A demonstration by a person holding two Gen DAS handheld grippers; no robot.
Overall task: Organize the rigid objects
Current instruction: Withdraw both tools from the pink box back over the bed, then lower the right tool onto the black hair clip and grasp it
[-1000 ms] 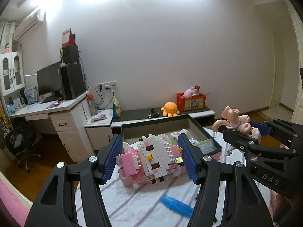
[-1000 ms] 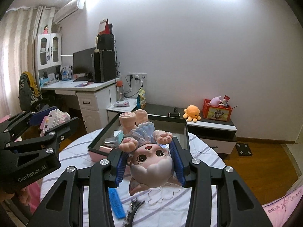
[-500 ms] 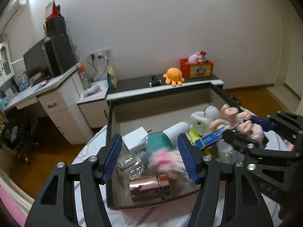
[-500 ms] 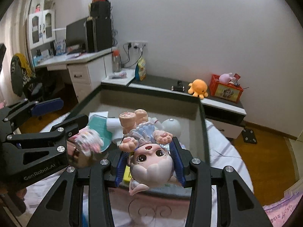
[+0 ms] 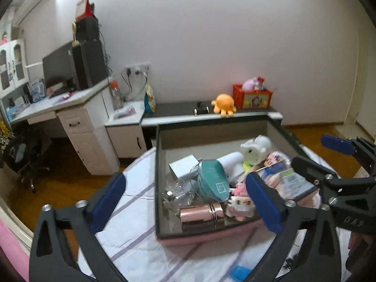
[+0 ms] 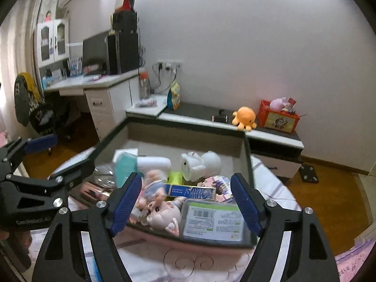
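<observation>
A storage box (image 5: 157, 164) (image 6: 246, 155) with a dark rim and pink base stands on the striped cloth. My left gripper (image 5: 185, 199) is open and empty over the box's front left. The pink and white block figure (image 5: 238, 205) lies inside by a rose-gold can (image 5: 201, 216). My right gripper (image 6: 185, 202) is open and empty over the box's front edge. The pink doll (image 6: 162, 211) lies in the box between its fingers, not gripped. It is partly hidden in the left wrist view.
The box also holds a white toy (image 6: 202, 164), a teal pouch (image 5: 212, 179), a white carton (image 5: 182, 168) and a labelled packet (image 6: 212, 221). A blue item (image 5: 239, 272) lies on the cloth in front. A desk (image 5: 77, 117) and low shelf (image 5: 211, 115) stand behind.
Both grippers moved forward over the box and opened. The block figure dropped from the left gripper into the box, and the doll dropped from the right gripper into it.
</observation>
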